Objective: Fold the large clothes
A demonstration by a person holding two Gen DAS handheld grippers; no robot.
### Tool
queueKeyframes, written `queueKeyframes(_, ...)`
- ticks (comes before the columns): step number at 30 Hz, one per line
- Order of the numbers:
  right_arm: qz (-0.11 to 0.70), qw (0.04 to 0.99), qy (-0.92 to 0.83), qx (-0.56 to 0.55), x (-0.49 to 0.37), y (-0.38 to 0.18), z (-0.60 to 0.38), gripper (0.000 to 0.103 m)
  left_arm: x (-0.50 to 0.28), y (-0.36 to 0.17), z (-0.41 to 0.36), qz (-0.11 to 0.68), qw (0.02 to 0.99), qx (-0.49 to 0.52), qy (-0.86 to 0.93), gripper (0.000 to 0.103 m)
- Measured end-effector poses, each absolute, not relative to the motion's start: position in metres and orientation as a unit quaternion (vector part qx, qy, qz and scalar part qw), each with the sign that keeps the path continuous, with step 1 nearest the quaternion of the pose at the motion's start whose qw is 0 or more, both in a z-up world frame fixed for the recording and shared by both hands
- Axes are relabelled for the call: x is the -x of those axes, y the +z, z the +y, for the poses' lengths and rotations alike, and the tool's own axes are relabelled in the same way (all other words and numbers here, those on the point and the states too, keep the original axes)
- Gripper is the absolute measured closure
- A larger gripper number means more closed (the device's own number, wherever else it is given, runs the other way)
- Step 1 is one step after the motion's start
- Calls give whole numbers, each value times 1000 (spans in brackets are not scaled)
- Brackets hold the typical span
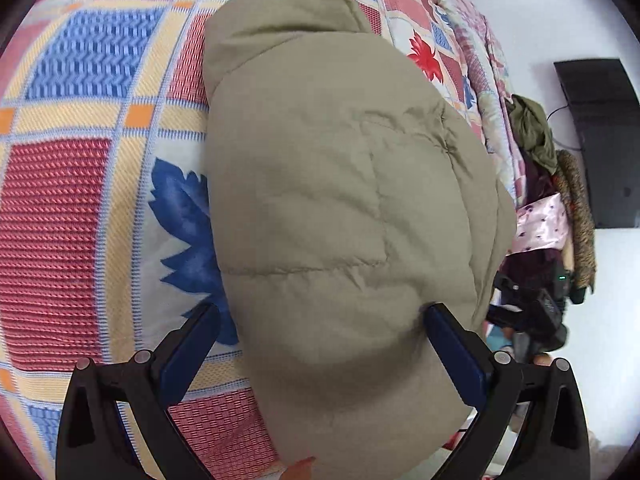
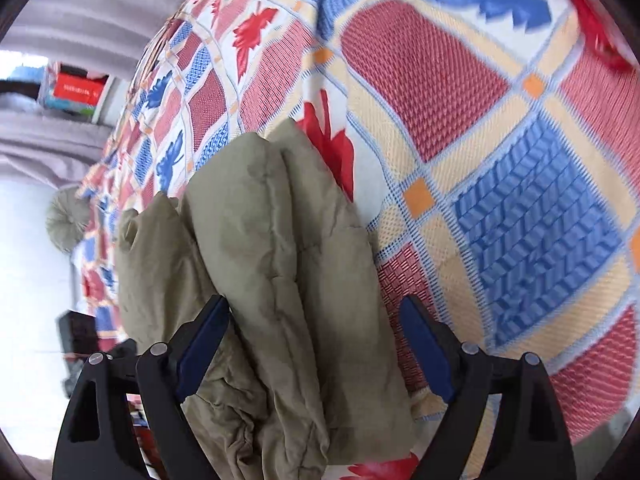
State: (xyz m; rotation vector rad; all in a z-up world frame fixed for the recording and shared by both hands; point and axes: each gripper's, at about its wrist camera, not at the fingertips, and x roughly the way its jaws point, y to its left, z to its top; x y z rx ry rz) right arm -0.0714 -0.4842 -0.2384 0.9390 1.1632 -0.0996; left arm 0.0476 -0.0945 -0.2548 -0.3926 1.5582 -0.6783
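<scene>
Both the left gripper [image 1: 320, 312] and right gripper [image 2: 314, 304] gape wide over the folded khaki jacket [image 1: 340, 200] near the bedspread's [image 1: 60, 200] edge.

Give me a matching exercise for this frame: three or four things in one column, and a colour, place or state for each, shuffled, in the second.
Things:
1. padded jacket
2. bedspread
3. right claw
4. flat panel

Descriptions:
A. red, blue and cream checks with leaf prints
B. black, against the white wall
C. olive-khaki, folded into a bundle
D. open, astride one edge of the bundle

Pairs: 1-C, 2-A, 3-D, 4-B
</scene>
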Motion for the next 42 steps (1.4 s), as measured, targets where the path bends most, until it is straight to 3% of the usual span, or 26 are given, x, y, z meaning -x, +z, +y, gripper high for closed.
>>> queueKeyframes(7,502,678,10,-537,68,-288,-497,14,-48,-280,-87,688,606,233,-324,1)
queueKeyframes(12,475,663,94,-571,53,-292,-484,11,-51,-294,-92,688,599,247,-328,1)
queueKeyframes(18,517,693,142,-483,28,-266,-460,10,-56,-290,-112,687,610,211,-333,0)
queueKeyframes(21,552,704,153,-421,10,-257,-444,2,-56,-286,-124,690,617,180,-333,0)
queueKeyframes(25,595,706,141,-357,-15,-263,-422,2,-60,-293,-130,698,609,182,-331,0)
queueKeyframes(31,617,687,105,-369,-17,-283,-417,2,-65,-295,-149,707,598,177,-333,1)
queueKeyframes(34,623,686,91,-365,-12,-280,-414,3,-60,-279,-153,691,620,158,-336,11)
queueKeyframes(36,622,690,86,-360,-13,-274,-410,13,-58,-270,-153,682,630,154,-339,20)
queueKeyframes(38,619,697,88,-353,-11,-266,-405,32,-59,-263,-151,676,635,151,-342,23)
queueKeyframes(41,608,704,96,-354,-6,-253,-401,52,-62,-249,-150,665,643,147,-351,25)
queueKeyframes(42,604,706,100,-357,-6,-249,-398,54,-65,-244,-143,660,646,146,-356,25)
